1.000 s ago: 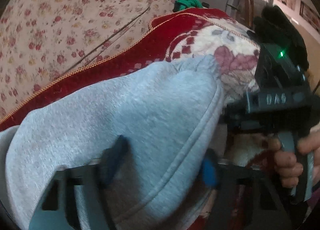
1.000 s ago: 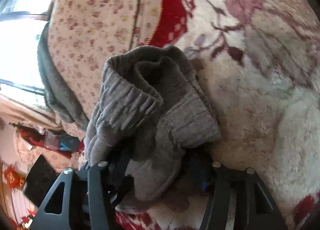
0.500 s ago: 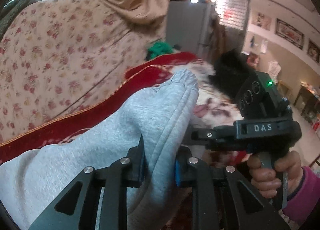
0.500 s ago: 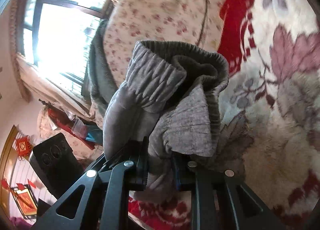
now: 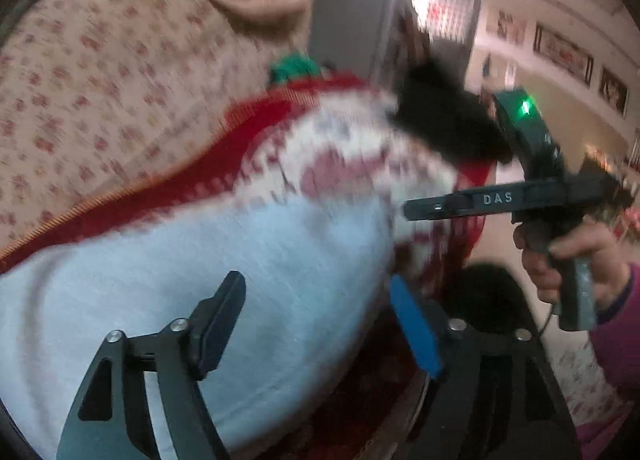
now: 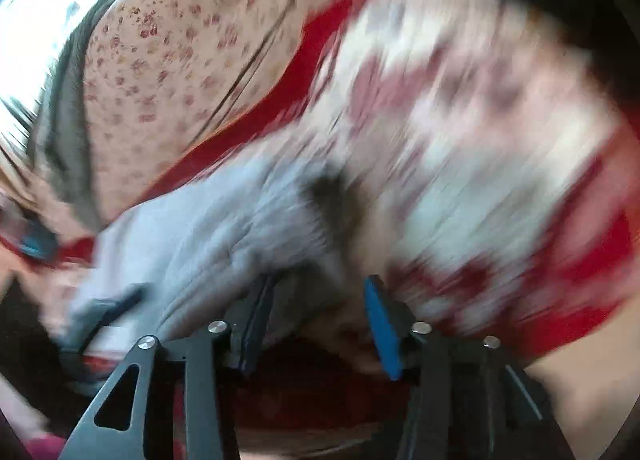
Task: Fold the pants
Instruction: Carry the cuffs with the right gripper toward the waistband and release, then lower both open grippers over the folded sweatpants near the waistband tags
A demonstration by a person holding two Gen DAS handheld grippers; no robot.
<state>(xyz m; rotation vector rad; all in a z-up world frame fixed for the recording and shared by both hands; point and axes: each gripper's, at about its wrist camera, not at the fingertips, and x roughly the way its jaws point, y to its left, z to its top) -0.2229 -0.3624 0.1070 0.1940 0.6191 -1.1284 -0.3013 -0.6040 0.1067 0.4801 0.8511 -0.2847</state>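
Hovering low with fingers spread wide, left gripper [image 5: 316,324] and right gripper [image 6: 320,324] both hold nothing, grey pants [image 5: 208,260] lying on the red-and-white blanket [image 5: 344,156] beneath them

The pants [image 5: 224,280] are light grey sweatpants of soft fleece, lying in a rumpled mound on the red and cream patterned blanket [image 5: 328,148]. They cover the near part of the blanket, short of its red border along the flowered cover. In the right wrist view the cloth [image 6: 208,236] bunches into folds, with a dark hollow where one edge turns over. Both views are blurred, so seams and waistband cannot be made out.
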